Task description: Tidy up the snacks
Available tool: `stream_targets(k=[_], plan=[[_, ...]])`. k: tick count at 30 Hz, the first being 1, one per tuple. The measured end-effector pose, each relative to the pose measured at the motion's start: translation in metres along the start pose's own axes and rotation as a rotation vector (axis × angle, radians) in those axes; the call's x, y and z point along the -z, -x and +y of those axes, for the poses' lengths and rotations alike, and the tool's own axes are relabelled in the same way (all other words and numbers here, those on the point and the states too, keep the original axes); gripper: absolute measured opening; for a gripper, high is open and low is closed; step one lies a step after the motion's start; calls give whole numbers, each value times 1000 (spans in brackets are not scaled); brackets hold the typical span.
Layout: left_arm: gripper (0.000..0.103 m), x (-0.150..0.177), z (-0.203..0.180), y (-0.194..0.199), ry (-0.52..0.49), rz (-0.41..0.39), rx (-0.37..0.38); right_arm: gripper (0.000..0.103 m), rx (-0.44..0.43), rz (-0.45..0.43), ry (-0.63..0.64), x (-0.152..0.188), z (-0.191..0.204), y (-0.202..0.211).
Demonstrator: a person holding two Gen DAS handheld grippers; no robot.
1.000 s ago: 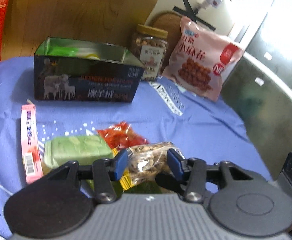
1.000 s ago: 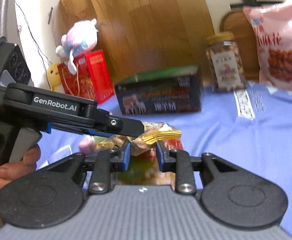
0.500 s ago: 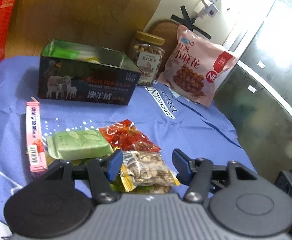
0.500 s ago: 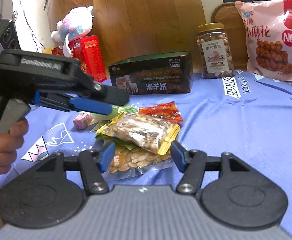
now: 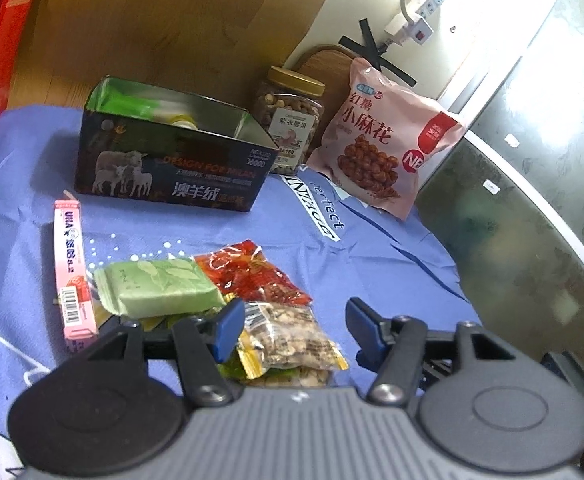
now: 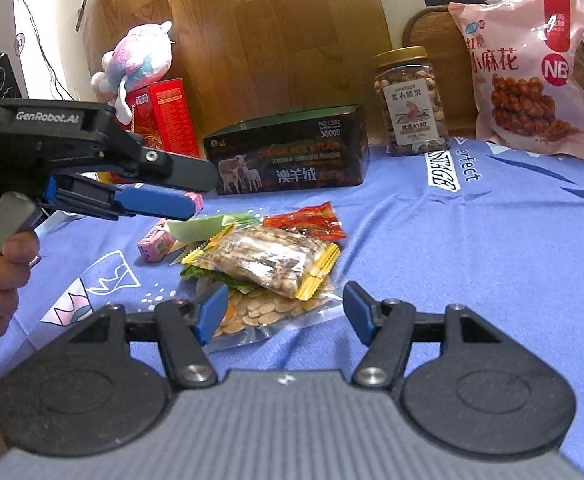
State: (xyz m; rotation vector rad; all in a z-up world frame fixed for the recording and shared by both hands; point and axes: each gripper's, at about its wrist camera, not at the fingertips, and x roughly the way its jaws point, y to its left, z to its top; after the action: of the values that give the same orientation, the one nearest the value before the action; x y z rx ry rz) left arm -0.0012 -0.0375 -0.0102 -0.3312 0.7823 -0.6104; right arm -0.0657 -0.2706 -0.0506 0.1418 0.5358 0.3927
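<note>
A pile of small snack packets lies on the blue cloth: a yellow-edged nut packet point(image 5: 292, 340) point(image 6: 268, 262), a clear seed bag point(image 6: 268, 312) under it, a red packet point(image 5: 248, 272) point(image 6: 308, 226), a green packet point(image 5: 156, 288) and a pink stick pack point(image 5: 72, 276). An open dark tin box point(image 5: 168, 160) point(image 6: 288, 156) stands behind them. My left gripper point(image 5: 294, 330) is open, just above the nut packet. My right gripper point(image 6: 286, 312) is open and empty, in front of the pile. The left gripper's fingers point(image 6: 152, 204) show at the left of the right wrist view.
A nut jar point(image 5: 290, 120) point(image 6: 410, 100) and a big pink snack bag point(image 5: 384, 140) point(image 6: 528, 76) stand at the back right. A red box point(image 6: 160, 120) with a plush toy point(image 6: 140, 56) sits back left. A wooden board leans behind.
Both grippers have opened and drawn back from the pile. The nut packet the left gripper was closed around now lies free on top of the pile.
</note>
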Motion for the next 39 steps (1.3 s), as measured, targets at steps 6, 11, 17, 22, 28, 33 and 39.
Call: stream_targets(k=[6,11,17,22,28,33,39], plan=[[57,-5,9,5,44,-9,15,66,3,-13,6,-3,0,2],[57,-4,10,3,50,15,28,66,-13,-29,1,-5,0,3],[57,-4,4,-19,18,71,8,66,-29,-2,7,-9,0,-12],[54,6,4,-39,-8,121,-33,67,-42,39,15,-10,-4,-27],[37,7,2,-39,-25,120,-21,50,-42,35,77,-12,2,-35],[37,3,-12,-30,-55,94,18,47,-25,-16,45,-14,1,-19],[37,4,-36,-32,-102,97,50,47,45,-63,38,-15,-2,4]])
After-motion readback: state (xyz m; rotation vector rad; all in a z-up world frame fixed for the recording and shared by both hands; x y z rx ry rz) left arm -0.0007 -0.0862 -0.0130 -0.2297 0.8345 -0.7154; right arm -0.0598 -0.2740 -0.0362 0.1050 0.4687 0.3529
